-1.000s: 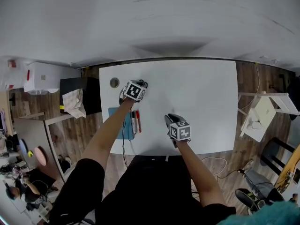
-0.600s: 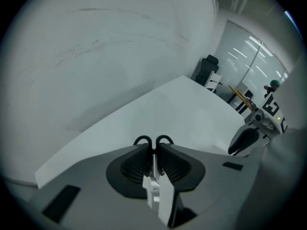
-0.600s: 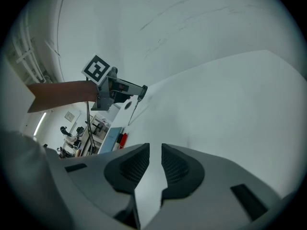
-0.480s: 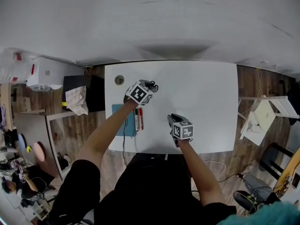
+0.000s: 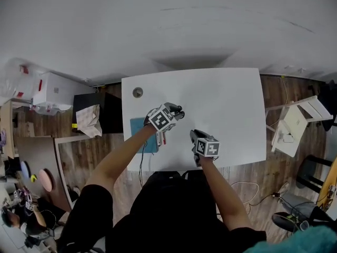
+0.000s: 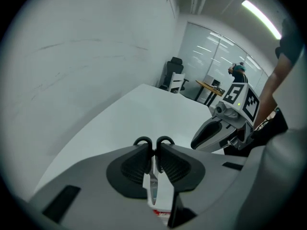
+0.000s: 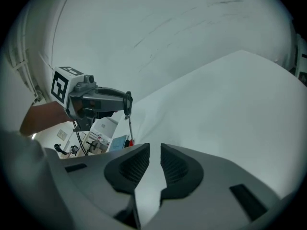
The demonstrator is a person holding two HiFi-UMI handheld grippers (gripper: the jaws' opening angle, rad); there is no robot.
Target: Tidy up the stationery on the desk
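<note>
The notebook lies by the desk's left edge, toward the near-left corner, with a marker just beside it on its right. A small round object sits alone near the far-left corner. The left gripper is above the desk, right of the notebook, with a pen between its jaws. The right gripper is to its right, nearer the front edge and well apart from the right edge.

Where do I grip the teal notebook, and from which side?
Probably take the teal notebook by its left edge, coming in low from the desk's left side: it lies flat beside that desk edge, and the left gripper, shut on a marker, hangs over its right side.
</note>
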